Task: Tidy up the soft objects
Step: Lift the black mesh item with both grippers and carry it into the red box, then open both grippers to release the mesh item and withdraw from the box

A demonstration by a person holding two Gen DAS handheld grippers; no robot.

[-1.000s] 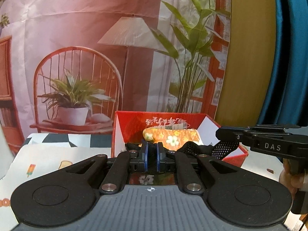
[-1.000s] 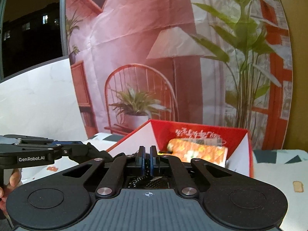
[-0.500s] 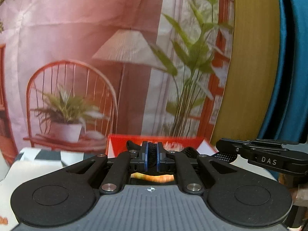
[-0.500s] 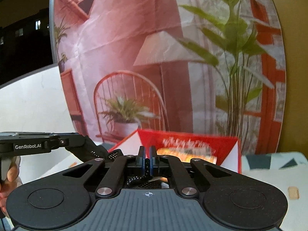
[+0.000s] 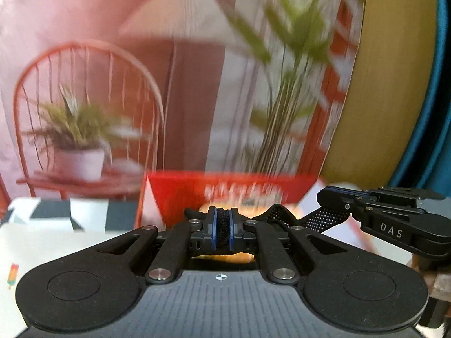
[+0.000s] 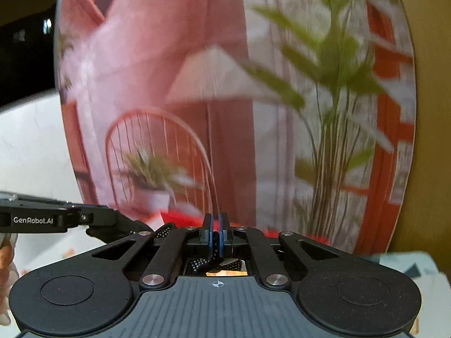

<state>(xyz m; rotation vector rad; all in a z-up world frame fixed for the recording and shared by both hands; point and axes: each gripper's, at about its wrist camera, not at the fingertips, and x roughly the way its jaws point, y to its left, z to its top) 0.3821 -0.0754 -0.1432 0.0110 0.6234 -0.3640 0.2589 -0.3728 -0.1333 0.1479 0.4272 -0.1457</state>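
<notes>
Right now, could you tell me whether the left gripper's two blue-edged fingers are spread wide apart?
No, the left gripper has its blue-edged fingers drawn close together, with only a narrow strip of black mesh showing between them.

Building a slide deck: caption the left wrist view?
Left gripper, shut on black mesh fabric, before a red box.

Both grippers, left (image 5: pixel 222 232) and right (image 6: pixel 215 238), were clamped on black mesh (image 5: pixel 321 218), side by side before the red box (image 5: pixel 180 197).

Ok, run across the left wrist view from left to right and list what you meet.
Popsicle print on the tablecloth → potted plant on the backdrop → left tongs → right tongs → blue curtain.
</notes>
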